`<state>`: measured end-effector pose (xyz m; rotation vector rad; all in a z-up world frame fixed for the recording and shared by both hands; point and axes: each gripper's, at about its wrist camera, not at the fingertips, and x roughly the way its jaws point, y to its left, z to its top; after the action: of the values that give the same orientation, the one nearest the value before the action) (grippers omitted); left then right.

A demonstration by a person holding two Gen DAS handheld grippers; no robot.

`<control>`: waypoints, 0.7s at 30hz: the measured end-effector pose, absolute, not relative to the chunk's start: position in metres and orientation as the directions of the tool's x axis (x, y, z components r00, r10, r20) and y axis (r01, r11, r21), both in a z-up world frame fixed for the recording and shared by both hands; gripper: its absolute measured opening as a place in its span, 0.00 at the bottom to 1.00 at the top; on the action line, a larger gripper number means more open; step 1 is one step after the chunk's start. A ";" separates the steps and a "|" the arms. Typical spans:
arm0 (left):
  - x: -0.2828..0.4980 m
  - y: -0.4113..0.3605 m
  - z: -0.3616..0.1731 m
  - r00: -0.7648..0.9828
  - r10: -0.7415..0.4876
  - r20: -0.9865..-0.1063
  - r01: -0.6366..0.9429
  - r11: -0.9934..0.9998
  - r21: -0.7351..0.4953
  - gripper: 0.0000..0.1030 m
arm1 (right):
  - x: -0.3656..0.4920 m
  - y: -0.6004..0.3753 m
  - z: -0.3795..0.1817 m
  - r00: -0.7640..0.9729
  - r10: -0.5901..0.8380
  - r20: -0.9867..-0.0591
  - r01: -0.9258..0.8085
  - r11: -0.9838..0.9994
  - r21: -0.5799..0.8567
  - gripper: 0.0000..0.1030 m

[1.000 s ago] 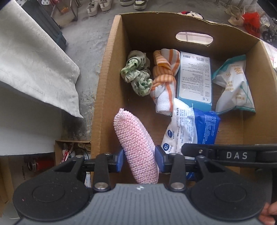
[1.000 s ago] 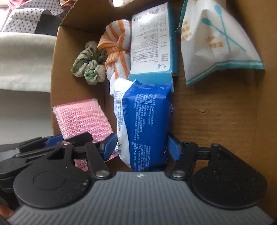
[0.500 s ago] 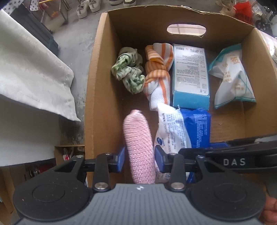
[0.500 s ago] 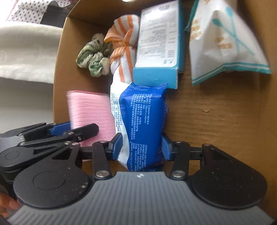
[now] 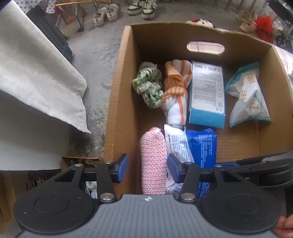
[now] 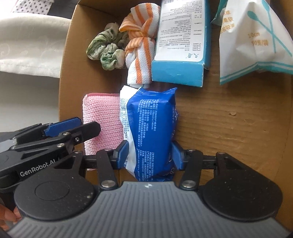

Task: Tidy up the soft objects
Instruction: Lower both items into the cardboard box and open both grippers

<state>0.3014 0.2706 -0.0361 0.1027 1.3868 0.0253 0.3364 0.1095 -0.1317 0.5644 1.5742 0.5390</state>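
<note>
A cardboard box holds the soft things. The pink knitted sponge stands on edge against the near left wall. My left gripper straddles it with jaws opening. Its left pad is clear of the sponge and its right pad is close beside it. Next to the sponge lies the blue and white tissue pack, between the pads of my right gripper. Those jaws are easing open but still touch both sides of the pack. The left gripper's fingers show beside the pink sponge.
Farther in the box lie a green scrunchie, an orange-striped knotted towel, a teal carton and a white swab bag. A pale cloth hangs at the left over grey floor. Shoes stand beyond the box.
The left jaws have widened and let the pink sponge go; it went from leaning to standing upright by the box wall. The right jaws squeezed the blue pack, then eased.
</note>
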 end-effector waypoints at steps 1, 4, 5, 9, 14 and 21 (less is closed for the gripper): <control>0.301 0.271 -0.034 0.189 0.073 -0.979 0.036 0.996 0.082 0.50 | 0.336 0.109 -0.130 -0.057 0.640 -0.766 0.034 0.768 0.639 0.53; 0.300 0.274 -0.027 0.207 0.060 -0.976 0.008 0.998 0.063 0.52 | 0.334 0.105 -0.121 -0.039 0.631 -0.774 0.026 0.775 0.631 0.60; 0.299 0.275 -0.024 0.214 0.058 -0.975 -0.001 0.998 0.059 0.52 | 0.334 0.103 -0.118 -0.033 0.631 -0.775 0.022 0.776 0.631 0.61; 0.297 0.276 -0.015 0.232 0.057 -0.971 -0.040 0.998 0.049 0.55 | 0.333 0.091 -0.106 -0.006 0.628 -0.778 0.022 0.778 0.628 0.63; 0.293 0.275 0.000 0.251 0.046 -0.967 -0.095 0.995 0.023 0.58 | 0.328 0.067 -0.082 0.046 0.645 -0.763 0.031 0.763 0.646 0.63; 0.283 0.265 0.028 0.269 0.018 -0.963 -0.151 0.988 -0.023 0.60 | 0.313 0.021 -0.037 0.139 0.711 -0.689 0.019 0.694 0.720 0.72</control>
<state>0.2831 0.2645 0.0277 -0.1187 1.2938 0.1148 0.3131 0.0214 -0.0374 0.6730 1.3553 0.5587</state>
